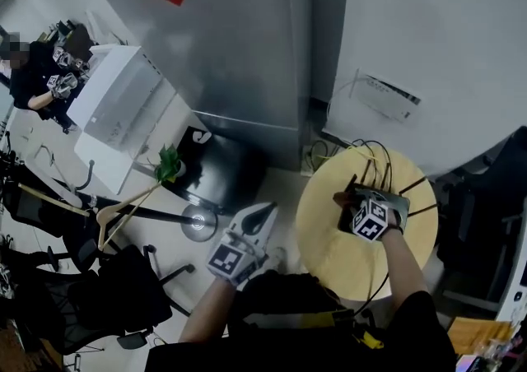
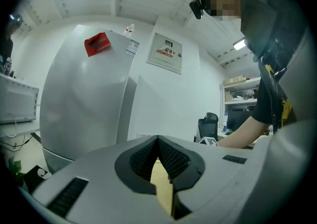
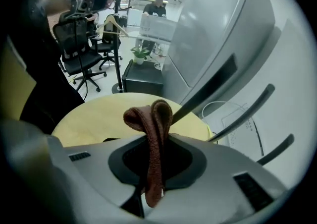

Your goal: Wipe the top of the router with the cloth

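While the left gripper (image 1: 262, 218) is hanging close by at 11 o'clock, its tongs pressed together on nothing, the right gripper (image 1: 370, 216) is pinching the brown cloth (image 3: 157, 119) right over the black router (image 1: 394, 200) at 1 o'clock on the round table (image 1: 329, 251). I think the wiping is only starting, so next the cloth is needing to slide flat across the top. The router's sticking-up antennas (image 3: 218, 86) and the wires (image 1: 375, 148) farther back are getting in the way.

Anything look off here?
Nothing spilled or damaged. One oddity: the cloth is pinched in the right tool as a bunched loop, not spread flat. The left tool is shut and empty, beside the table.
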Tool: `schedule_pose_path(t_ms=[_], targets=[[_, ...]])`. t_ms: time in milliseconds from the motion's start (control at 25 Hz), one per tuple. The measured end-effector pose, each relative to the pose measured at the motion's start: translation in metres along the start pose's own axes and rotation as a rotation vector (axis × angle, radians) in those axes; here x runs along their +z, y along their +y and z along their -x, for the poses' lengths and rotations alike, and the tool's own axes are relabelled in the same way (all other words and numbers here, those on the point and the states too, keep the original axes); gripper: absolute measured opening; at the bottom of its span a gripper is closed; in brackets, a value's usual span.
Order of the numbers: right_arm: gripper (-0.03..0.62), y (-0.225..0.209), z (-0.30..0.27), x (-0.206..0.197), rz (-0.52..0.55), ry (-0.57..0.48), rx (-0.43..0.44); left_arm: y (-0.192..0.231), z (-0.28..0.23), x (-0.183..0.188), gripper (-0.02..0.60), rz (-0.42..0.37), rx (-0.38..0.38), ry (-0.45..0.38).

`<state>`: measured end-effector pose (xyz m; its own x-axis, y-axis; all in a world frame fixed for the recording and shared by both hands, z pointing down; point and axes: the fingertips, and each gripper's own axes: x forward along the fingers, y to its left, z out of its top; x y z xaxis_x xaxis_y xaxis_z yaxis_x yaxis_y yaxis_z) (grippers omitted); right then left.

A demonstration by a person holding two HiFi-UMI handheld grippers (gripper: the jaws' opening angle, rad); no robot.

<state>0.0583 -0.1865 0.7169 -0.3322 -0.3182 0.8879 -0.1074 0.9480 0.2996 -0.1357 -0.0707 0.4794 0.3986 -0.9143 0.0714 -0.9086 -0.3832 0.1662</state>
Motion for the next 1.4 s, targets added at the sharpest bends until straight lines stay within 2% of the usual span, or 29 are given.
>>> schedule_pose_path(t_ms=[120, 320, 480, 880, 1120, 1400], targets=[[0.062, 0.0, -0.012, -0.005, 0.006, 0.064, -0.012, 0.002, 0.007, -0.005, 0.0, 0.0, 0.028, 0.006], [0.063, 0.0, -0.016, 0.003, -0.019, 0.073, -0.047, 0.012, 0.021, -0.013, 0.0, 0.035, 0.076, 0.016], [0.063, -0.003, -0.017, 0.004, -0.052, 0.066, -0.066, 0.018, 0.022, -0.017, 0.0, 0.049, 0.083, 0.016], [0.063, -0.008, 0.004, 0.008, -0.089, 0.054, -0.157, 0.01, 0.016, -0.016, 0.0, 0.067, -0.005, 0.0], [0.063, -0.021, 0.028, 0.017, -0.111, -0.001, -0.224, 0.012, 0.02, -0.016, 0.0, 0.096, -0.021, -0.016], [0.063, -0.033, 0.054, 0.029, -0.138, -0.048, -0.282, 0.01, 0.014, -0.011, 0.0, 0.086, -0.061, -0.028]])
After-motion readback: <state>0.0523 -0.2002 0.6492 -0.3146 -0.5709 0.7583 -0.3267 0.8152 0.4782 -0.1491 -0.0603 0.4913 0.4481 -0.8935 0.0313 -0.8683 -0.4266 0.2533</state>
